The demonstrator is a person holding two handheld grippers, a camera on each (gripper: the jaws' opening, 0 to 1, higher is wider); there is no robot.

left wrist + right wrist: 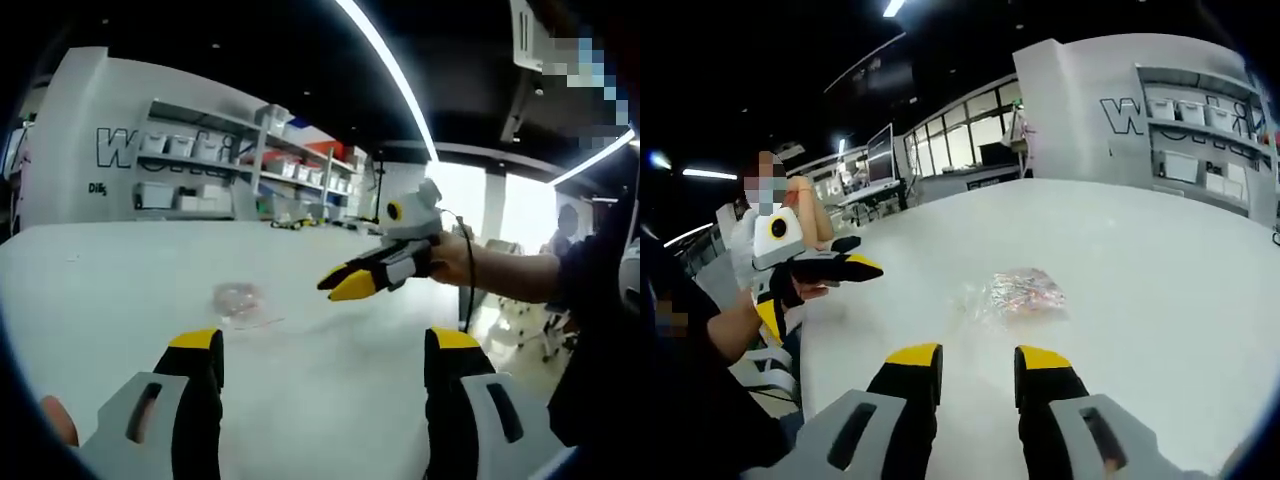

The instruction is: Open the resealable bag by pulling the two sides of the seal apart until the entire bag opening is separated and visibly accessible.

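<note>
Fingers, left gripper [325,350]: two yellow-tipped black fingers, spread wide apart with nothing between them, held above the desk [120,270].
Fingers, right gripper [978,362]: two fingers, a narrower gap between them, parted and gripping nothing, above the same desk [1160,250].
Right gripper from the left gripper view: it comes in from the right [352,283], held in a hand [455,258], its yellow tips close together and pointing toward the bag; whether they touch I cannot tell from this angle.
Left gripper from the right gripper view: it comes in from the left [862,268], over the desk edge, held by a hand; its tips overlap from this angle.
Bag count: one resealable bag [240,300], clear, crumpled, with small pinkish contents.
Bag position: lying flat on the white desk, ahead of both grippers and touched by neither; in the right gripper view it lies [1018,293] just beyond the finger tips.
Left gripper view extra: shelving [210,165] with white bins against a wall with large lettering.
Right gripper view extra: a seated person [790,215] behind the desk edge, and a row of windows [960,140].
</note>
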